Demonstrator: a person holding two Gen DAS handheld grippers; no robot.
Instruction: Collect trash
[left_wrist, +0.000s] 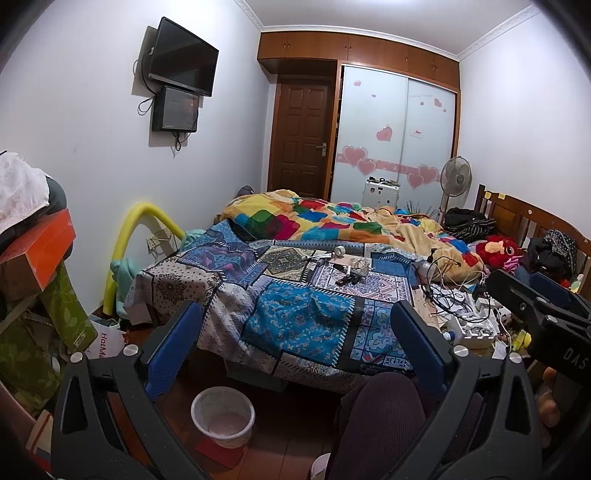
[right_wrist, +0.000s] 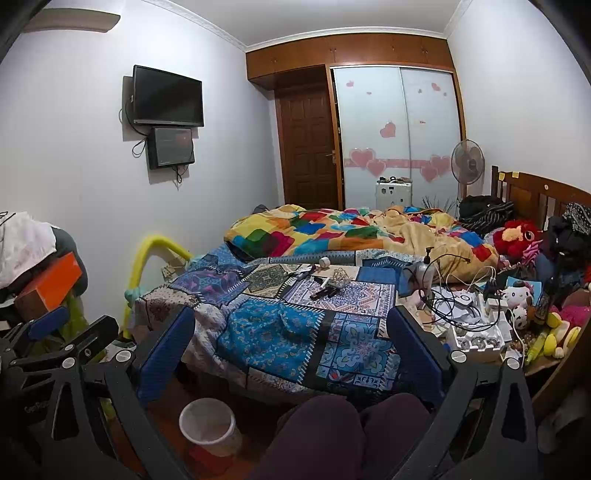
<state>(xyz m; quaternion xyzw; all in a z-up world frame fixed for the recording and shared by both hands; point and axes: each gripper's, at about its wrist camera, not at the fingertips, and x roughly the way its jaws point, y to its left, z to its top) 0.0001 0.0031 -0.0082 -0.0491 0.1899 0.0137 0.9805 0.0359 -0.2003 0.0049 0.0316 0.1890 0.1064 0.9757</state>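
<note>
While the person sits at the near edge of the bed (left_wrist: 295, 306), both claws are held level above the knees (right_wrist: 332, 435), pointing across the patchwork cover, apparently to survey the room before any pick. The left gripper (left_wrist: 295, 347) stands spread and empty; the right gripper (right_wrist: 291, 343) likewise, fingers wide apart, nothing between them. A white waste bin (left_wrist: 222, 415) sits on the floor just left of the knees, near enough for drops. Likely trash lies farther off: small loose items (right_wrist: 328, 284) mid-bed, and cable-and-box clutter (right_wrist: 469, 317) at the right. Legible writing is scant: "HotMa…" on a bag (left_wrist: 107, 341) at the near left floor, "DAS" on the right claw's body.
</note>
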